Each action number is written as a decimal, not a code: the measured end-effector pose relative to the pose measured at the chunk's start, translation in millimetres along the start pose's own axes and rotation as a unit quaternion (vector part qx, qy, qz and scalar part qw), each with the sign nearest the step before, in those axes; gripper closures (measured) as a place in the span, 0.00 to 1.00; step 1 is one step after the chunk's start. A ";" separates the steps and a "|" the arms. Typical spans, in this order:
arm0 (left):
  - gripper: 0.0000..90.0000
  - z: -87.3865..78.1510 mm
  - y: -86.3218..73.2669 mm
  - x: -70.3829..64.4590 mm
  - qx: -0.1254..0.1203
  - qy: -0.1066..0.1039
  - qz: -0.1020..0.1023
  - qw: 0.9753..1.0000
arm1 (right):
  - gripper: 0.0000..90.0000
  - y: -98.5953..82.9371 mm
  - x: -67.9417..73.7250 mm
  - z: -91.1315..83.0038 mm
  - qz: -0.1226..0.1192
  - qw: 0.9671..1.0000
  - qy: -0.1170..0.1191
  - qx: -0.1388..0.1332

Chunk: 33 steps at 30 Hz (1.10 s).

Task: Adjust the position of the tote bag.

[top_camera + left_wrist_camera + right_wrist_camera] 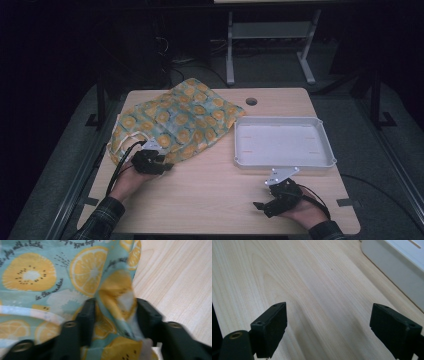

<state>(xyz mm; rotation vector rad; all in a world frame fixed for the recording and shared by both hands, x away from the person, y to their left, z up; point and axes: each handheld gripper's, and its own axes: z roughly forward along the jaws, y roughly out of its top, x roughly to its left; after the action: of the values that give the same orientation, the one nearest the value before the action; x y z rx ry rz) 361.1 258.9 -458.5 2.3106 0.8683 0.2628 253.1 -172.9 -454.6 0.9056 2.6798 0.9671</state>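
A cloth bag (pixel 180 120) printed with yellow citrus slices on pale green lies crumpled on the back left of the wooden table (pixel 215 185). My left gripper (pixel 167 165) is at the bag's near edge. In the left gripper view a raised fold of the bag (pixel 117 297) stands pinched between the jaws of that gripper (pixel 115 315). My right gripper (pixel 257 205) rests low near the table's front right, pointing left. Its jaws stand wide apart over bare wood in the right gripper view (pixel 329 322), with nothing between them.
A shallow white tray (pixel 285 162) sits on the right half of the table, just beyond the right gripper; its wall (pixel 397 267) shows at the upper right of the right gripper view. A round cable hole (pixel 251 101) is near the table's back edge.
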 end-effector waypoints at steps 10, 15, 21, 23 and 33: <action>0.96 -2.8 1.3 0.4 0.009 -0.019 -0.034 0.999 | 0.16 0.0 -0.4 0.3 -0.007 1.000 0.002 -0.001; 0.97 -5.1 3.1 -2.2 0.008 -0.036 -0.043 0.998 | 0.16 -0.2 -0.4 0.5 -0.007 1.000 0.002 -0.001; 0.98 -7.4 9.0 -9.9 0.021 -0.069 -0.042 0.997 | 0.16 -0.4 -0.9 -0.4 -0.007 1.000 -0.001 0.000; 0.98 -6.6 10.8 -14.2 0.018 -0.076 -0.044 0.996 | 0.16 -0.5 -0.9 -0.4 -0.007 1.000 -0.002 0.000; 0.98 -3.7 18.8 -33.7 0.019 -0.114 -0.027 0.993 | 0.16 -1.1 -0.9 -0.4 -0.010 1.000 -0.003 0.001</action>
<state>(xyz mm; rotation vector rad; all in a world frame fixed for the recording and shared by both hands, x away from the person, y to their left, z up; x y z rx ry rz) 343.8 228.2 -442.4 2.2924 0.8247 -0.0423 253.2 -174.3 -455.0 0.8793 2.6807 0.9551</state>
